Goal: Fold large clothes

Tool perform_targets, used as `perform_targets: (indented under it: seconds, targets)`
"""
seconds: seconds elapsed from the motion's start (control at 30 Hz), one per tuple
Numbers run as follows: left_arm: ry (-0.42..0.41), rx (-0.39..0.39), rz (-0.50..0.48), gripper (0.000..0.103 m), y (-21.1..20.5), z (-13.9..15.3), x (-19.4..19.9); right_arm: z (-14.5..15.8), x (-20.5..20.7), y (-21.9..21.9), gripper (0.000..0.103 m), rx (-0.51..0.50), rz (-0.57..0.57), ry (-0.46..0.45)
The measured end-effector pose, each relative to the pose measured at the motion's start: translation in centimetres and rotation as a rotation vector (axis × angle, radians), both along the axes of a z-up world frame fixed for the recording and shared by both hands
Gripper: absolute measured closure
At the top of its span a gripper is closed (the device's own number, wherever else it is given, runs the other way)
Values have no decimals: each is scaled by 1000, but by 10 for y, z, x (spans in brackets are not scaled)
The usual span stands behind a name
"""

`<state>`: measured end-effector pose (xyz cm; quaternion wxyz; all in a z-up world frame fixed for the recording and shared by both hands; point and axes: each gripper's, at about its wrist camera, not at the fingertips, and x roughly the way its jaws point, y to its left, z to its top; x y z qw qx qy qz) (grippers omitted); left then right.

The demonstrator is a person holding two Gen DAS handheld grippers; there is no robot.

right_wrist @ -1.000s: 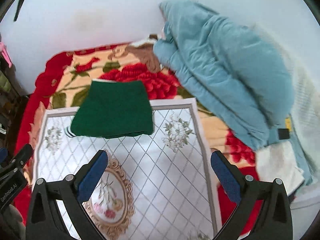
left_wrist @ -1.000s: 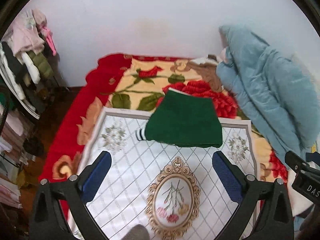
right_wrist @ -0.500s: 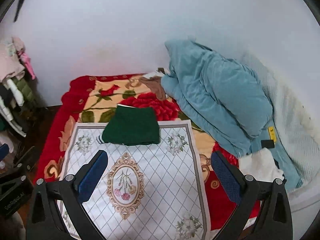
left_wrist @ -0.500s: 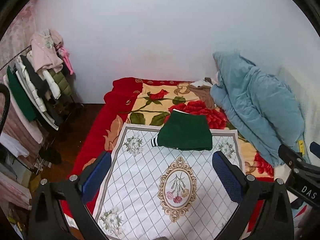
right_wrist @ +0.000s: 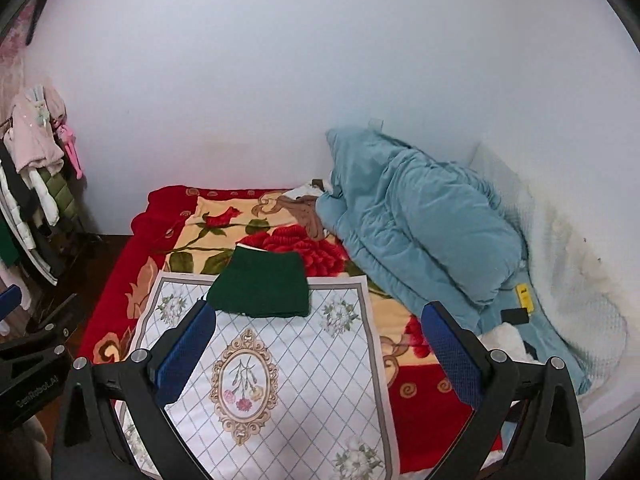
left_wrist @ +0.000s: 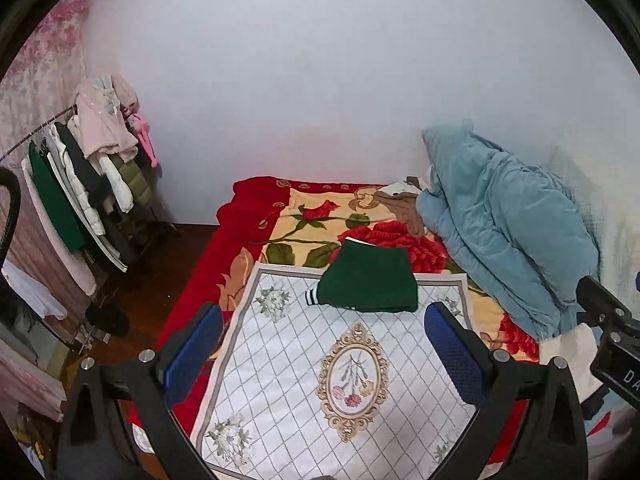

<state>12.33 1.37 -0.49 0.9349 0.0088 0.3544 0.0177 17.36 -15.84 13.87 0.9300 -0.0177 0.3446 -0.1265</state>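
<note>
The green garment (left_wrist: 370, 288) lies folded into a compact rectangle at the far edge of the white patterned mat (left_wrist: 340, 364), part of it overhanging onto the red floral blanket (left_wrist: 320, 220). Its long axis runs left to right across the bed. A striped cuff shows at its near-left corner.

Relation to the grippers:
- The left gripper (left_wrist: 324, 354) is held above the near part of the mat, jaws spread wide with nothing between them. The garment lies ahead of it, on the far side, roughly centred between the 2 blue pads (left_wrist: 192, 354).
- The right gripper (right_wrist: 318, 350) is likewise spread wide and holds nothing. From it the garment (right_wrist: 262, 288) lies ahead and left of centre, close to the left pad (right_wrist: 186, 352) in that view.
- Both grippers are well apart from the garment. The left one appears better aligned with it, though neither is clearly nearer.

The fold on this garment looks complete, so the coming move probably concerns a fresh item.

Holders of other clothes: a clothes rack (left_wrist: 80, 184) stands at the far left, carrying hung coats and tops. A blue quilt (right_wrist: 420, 232) is heaped along the right side of the bed, with a brown item (right_wrist: 308, 210) beside its far-left end.
</note>
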Motion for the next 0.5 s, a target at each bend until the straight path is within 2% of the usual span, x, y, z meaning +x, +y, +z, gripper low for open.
perform_targets:
  seconds: [0.5]
  targets:
    - [-23,-5,2,0,-6,9,-18,5,-6,-3,0,16,40,10]
